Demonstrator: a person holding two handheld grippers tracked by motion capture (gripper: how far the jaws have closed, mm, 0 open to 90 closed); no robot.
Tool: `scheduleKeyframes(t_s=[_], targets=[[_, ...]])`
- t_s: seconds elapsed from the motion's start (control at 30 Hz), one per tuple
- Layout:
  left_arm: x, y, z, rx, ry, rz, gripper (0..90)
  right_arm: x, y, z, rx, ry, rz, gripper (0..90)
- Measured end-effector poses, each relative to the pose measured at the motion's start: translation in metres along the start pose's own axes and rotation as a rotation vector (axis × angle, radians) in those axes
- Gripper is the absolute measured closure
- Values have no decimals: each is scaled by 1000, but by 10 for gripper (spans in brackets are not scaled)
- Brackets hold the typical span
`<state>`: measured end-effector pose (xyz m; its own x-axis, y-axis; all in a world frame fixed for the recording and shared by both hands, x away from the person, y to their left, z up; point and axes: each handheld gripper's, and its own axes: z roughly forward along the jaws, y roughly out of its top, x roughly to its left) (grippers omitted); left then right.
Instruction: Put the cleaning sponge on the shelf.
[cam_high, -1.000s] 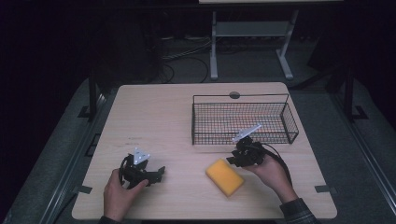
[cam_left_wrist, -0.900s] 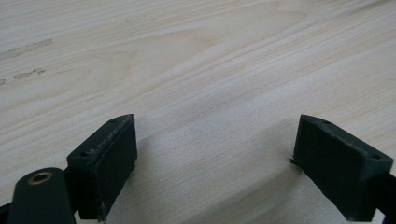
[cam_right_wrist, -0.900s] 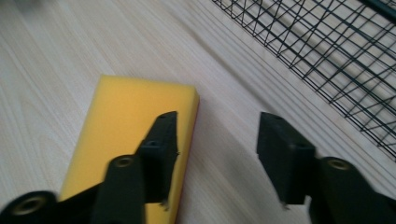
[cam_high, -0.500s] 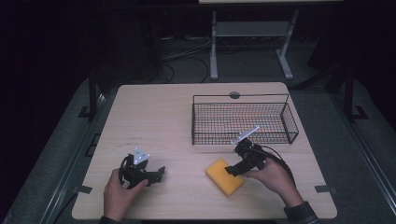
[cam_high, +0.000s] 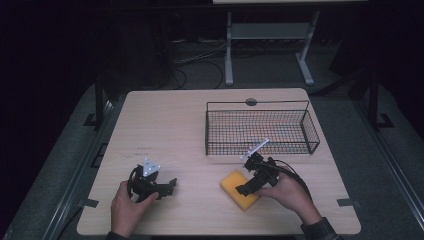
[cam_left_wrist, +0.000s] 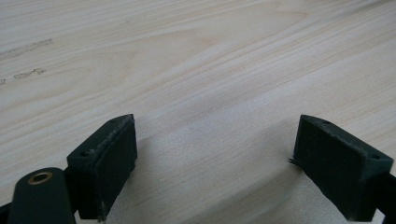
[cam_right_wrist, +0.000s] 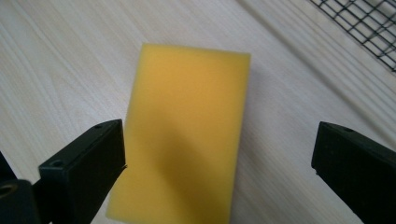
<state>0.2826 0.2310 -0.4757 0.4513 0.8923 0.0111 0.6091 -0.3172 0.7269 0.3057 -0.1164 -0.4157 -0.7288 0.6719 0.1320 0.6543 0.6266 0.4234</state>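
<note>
A yellow sponge (cam_high: 236, 187) lies flat on the wooden table (cam_high: 170, 125), in front of the black wire basket (cam_high: 260, 127). My right gripper (cam_high: 246, 189) hovers over the sponge with its jaws wide open. In the right gripper view the sponge (cam_right_wrist: 187, 135) lies between and beyond the two black jaws, nearer the left one, and the right gripper (cam_right_wrist: 219, 163) holds nothing. My left gripper (cam_high: 169, 185) rests low over the table at the front left, open, with bare wood between the jaws of the left gripper (cam_left_wrist: 215, 158).
The wire basket stands on the right half of the table; a corner of the basket (cam_right_wrist: 369, 28) shows in the right gripper view. A dark round hole (cam_high: 251, 102) sits near the table's far edge. Dark floor and a white stand (cam_high: 270, 35) lie beyond.
My right gripper has moved left and down from beside the basket to over the sponge. The left gripper has stayed where it was.
</note>
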Motion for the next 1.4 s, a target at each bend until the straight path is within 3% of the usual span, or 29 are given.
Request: scheduleKeyframes(t_s=[0.57,1.03,1.4], targets=[[0,0,0,0,0,1,127,17,4,21,54,9,-36,23],[0,0,0,2,0,4,127,24,4,38,101,-12,-62,26],[0,0,0,2,0,3,127,23,2,38,98,-29,-64,141]])
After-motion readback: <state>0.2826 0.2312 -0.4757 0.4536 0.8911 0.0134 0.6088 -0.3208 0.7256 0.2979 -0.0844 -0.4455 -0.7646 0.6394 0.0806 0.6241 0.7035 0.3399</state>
